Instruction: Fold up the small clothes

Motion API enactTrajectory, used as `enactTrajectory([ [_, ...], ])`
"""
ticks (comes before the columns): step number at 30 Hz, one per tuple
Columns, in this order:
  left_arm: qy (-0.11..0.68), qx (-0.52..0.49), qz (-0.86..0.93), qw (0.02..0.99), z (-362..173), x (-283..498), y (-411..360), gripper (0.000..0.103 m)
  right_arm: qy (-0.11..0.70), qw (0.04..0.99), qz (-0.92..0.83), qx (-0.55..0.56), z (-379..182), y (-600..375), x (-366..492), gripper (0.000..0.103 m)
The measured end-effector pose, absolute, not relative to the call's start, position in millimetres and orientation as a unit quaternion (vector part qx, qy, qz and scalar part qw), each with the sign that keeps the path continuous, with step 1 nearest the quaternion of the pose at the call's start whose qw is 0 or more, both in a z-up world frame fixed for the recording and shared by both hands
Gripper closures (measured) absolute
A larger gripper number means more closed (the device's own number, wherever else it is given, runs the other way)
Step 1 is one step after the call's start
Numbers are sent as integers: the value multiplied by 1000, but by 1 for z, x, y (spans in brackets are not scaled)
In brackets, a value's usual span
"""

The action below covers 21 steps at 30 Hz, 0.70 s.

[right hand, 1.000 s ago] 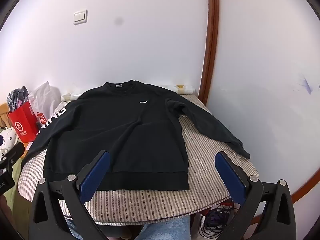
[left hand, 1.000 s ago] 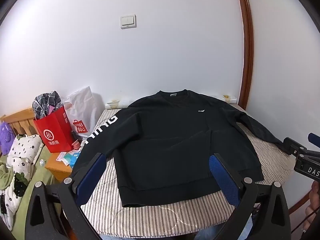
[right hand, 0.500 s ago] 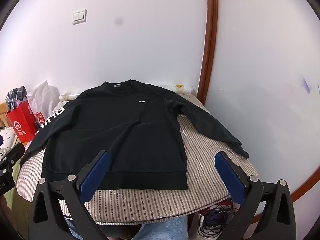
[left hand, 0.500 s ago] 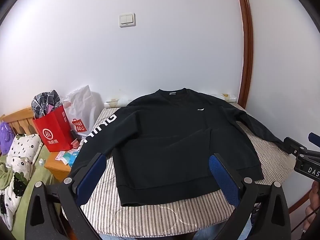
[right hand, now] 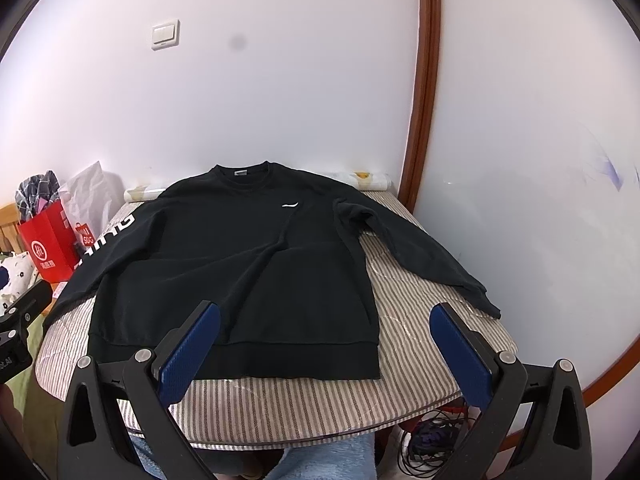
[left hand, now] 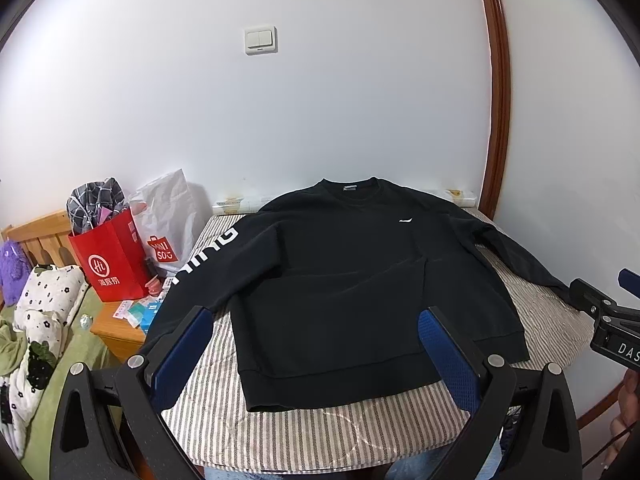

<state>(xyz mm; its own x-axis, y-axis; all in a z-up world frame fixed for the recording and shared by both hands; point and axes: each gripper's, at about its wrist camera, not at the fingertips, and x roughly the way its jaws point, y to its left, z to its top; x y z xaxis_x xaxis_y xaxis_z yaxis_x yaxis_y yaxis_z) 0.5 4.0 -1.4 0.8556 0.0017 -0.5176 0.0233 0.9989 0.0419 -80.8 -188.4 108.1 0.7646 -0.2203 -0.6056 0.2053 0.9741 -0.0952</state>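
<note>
One black sweater (left hand: 344,280) lies flat on a table with a striped cover (left hand: 304,432). Its neck points to the wall and its bottom edge is near the front. Both sleeves are spread out to the sides.

The left tongs (left hand: 316,352) are wide open and hold nothing. The right tongs (right hand: 324,344) are wide open too, also empty. Both hang over the front edge of the table, above the sweater's bottom edge.

The left view shows more of the things beside the table. There is one red bag (left hand: 114,264) with a checked cloth (left hand: 94,204) sticking out of its top. One white bag (left hand: 168,220) stands just beside it. What is inside the white bag cannot be seen. A white cloth with black flowers (left hand: 40,308) lies farther left.

The right view shows the end of the right sleeve (right hand: 452,272) lying on the cover near the table's edge. It also shows a bunch of wires (right hand: 424,440) on the floor under the table. One light switch (right hand: 165,34) is on the wall.
</note>
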Motion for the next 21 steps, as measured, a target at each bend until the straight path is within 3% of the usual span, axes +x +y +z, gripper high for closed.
enactTrajectory([
  [21,268,20,-7,963,-1,-1,5,0,319,941,-111,-15,109,-186,-86,0],
])
